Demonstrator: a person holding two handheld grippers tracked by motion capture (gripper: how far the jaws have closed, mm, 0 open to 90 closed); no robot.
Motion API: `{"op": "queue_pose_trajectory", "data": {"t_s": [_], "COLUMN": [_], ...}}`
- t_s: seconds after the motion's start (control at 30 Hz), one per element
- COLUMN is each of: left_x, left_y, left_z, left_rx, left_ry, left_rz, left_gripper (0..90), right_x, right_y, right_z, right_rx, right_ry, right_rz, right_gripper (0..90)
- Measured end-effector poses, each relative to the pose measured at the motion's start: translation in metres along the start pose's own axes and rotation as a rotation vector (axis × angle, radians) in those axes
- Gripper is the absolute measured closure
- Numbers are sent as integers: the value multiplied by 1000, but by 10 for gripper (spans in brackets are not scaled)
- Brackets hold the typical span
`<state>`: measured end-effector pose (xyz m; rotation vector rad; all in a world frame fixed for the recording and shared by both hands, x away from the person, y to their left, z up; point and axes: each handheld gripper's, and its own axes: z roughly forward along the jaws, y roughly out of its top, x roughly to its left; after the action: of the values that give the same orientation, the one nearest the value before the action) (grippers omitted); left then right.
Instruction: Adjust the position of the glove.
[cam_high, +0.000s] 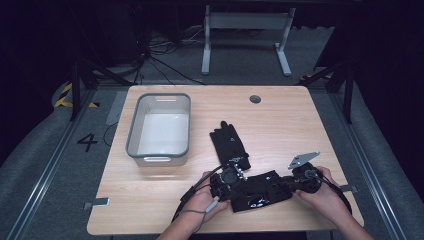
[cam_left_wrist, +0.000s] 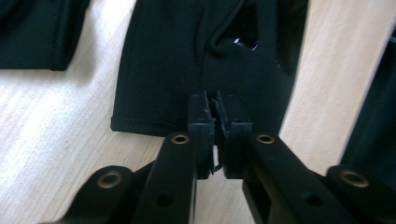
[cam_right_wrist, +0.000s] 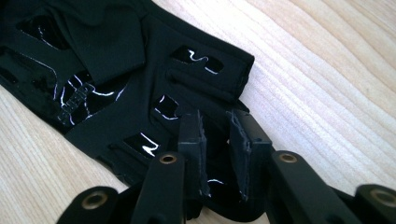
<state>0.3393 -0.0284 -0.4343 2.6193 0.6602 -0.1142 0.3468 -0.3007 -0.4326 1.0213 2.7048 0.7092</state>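
lifting the near glove cleanly means the left gripper, jaws pinching its cuff, holds firm while the right gripper, jaws narrowly apart, closes on the fabric.

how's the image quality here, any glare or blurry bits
High view: room beyond the table is dark, white bin floor glows bright. Left gripper view: the glove is soft, the left hand-held gripper in front sharper. Right gripper view: glossy patches on the same glove throw white glare, wood grain crisp.
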Motion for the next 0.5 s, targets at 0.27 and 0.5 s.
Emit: {"op": "queue_pose_trajectory", "data": {"t_s": [0.27, 0.5], "left_x": [2, 2], "left_y": [0, -1], "left_z": [1, 0], "left_rx": [3, 7], "left_ry": [9, 24], "left_rz": [-6, -11], "left_gripper": [897, 898], "right_x": [1, 4], "right_y": [-3, -4], "right_z": [0, -1], "right_rx": [10, 23], "right_ry": [9, 20], "right_rz": [-2, -11], "right_gripper": [834, 874]}}
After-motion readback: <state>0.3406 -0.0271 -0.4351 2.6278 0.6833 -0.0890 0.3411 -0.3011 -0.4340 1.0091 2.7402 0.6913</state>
